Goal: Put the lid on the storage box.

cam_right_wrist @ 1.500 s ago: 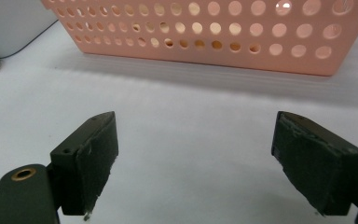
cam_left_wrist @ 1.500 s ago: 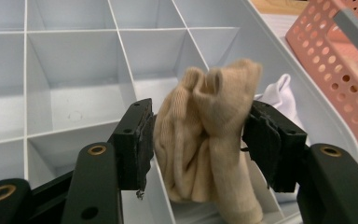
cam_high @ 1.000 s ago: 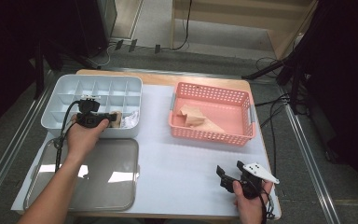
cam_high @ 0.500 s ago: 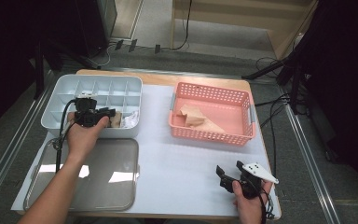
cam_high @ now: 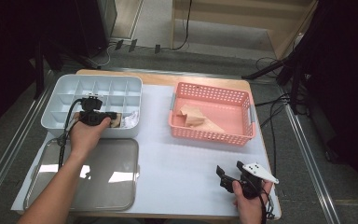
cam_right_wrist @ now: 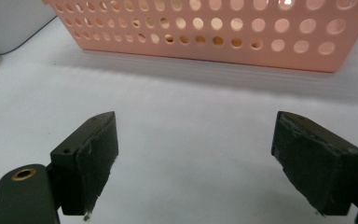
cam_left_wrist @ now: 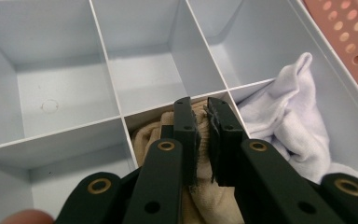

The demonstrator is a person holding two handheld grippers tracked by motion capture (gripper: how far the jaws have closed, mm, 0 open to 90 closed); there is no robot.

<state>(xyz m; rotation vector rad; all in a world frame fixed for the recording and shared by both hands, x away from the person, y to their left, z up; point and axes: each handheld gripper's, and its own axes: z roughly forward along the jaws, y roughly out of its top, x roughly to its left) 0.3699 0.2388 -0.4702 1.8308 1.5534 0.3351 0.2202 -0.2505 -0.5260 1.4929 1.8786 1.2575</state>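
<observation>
1. High view: my left tool (cam_high: 113, 118) reaches into the near row of the grey divided box (cam_high: 60, 91), its tip on a beige cloth (cam_high: 116, 122) in one compartment; a white cloth (cam_high: 131, 120) lies in the compartment just beyond the tip. A clear lid (cam_high: 116, 186) lies on the table (cam_high: 186, 163) just behind this tool, under my forearm. My right tool (cam_high: 228, 173) rests well apart at the near edge of the table, pointing towards the pink basket (cam_high: 247, 135), which holds more beige cloth (cam_high: 193, 116).

2. Left gripper view: my left tool (cam_left_wrist: 204, 122) has just been closing and now pinches a fold of the beige cloth (cam_left_wrist: 204, 140), which sits in the compartment right under the jaws. The white cloth (cam_left_wrist: 289, 126) is bunched in the next compartment, beside one jaw.

3. Right gripper view: my right tool (cam_right_wrist: 193, 158) is released, jaws spread wide over bare table (cam_right_wrist: 186, 140), nothing between them. The pink basket (cam_right_wrist: 214, 42) stands ahead of the jaws, apart from them.
</observation>
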